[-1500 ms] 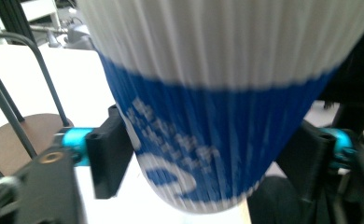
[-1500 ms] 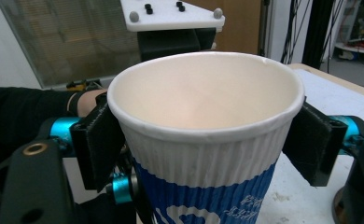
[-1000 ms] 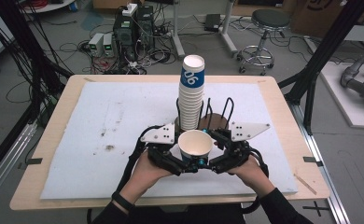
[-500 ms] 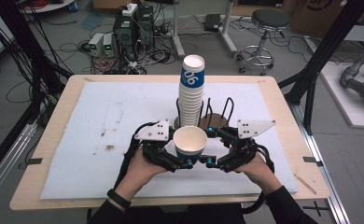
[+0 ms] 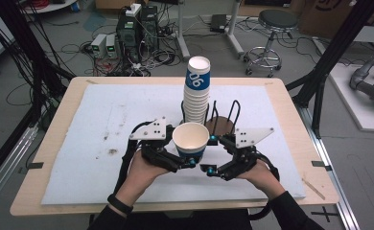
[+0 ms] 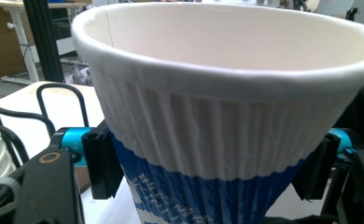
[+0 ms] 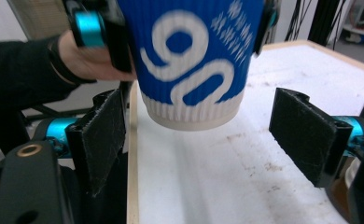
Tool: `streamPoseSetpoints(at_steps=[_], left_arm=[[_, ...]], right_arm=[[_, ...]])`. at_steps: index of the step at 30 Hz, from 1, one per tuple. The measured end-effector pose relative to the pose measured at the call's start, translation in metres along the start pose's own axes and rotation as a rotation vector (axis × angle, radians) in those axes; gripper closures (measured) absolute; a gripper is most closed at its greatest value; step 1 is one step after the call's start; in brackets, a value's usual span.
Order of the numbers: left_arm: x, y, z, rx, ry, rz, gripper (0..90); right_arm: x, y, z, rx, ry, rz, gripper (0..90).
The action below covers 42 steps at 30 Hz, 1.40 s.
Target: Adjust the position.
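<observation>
A ribbed paper cup point(image 5: 191, 137), white on top and blue with white print below, is held upright above the white mat. My left gripper point(image 5: 182, 155) is shut on its blue lower half; in the left gripper view both pads point(image 6: 98, 163) press the cup point(image 6: 227, 116). To the right of the cup my right gripper point(image 5: 210, 154) stands open. In the right gripper view its pads point(image 7: 306, 135) are spread below and to either side of the cup's base point(image 7: 192, 116), not touching it. A tall stack of the same cups point(image 5: 197, 93) stands just behind.
A black wire rack point(image 5: 234, 111) on a brown round base stands right of the stack. The white mat point(image 5: 103, 129) covers most of the wooden table point(image 5: 51, 139), with some dirt marks at its left. Beyond the table are a stool, cables and electronics on the floor.
The cup has shifted a little left and away from the near edge, carried by the left gripper. The right gripper has followed alongside it.
</observation>
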<state>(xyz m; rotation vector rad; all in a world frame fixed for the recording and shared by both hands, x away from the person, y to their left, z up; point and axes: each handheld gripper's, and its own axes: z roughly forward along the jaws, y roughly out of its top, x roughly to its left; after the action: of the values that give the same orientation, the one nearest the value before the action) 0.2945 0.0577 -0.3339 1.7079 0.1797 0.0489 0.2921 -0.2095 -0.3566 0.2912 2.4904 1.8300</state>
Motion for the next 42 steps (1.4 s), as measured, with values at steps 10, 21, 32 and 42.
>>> streamPoseSetpoints(at_steps=[10,21,32,42], left_arm=[[-0.003,-0.003,0.009,0.021,-0.02,0.0,25.7],[-0.004,-0.005,0.012,0.02,-0.014,-0.004,23.3],[-0.007,0.008,0.002,-0.029,0.008,0.016,19.6],[-0.006,0.006,0.002,-0.02,0.004,0.026,23.7]], right_arm=[[0.008,-0.004,0.02,0.0,0.009,0.006,19.8],[0.007,-0.007,0.022,-0.02,-0.001,-0.001,30.3],[0.007,-0.007,0.022,-0.016,0.008,0.0,30.6],[0.007,-0.007,0.022,-0.014,0.006,-0.003,26.7]])
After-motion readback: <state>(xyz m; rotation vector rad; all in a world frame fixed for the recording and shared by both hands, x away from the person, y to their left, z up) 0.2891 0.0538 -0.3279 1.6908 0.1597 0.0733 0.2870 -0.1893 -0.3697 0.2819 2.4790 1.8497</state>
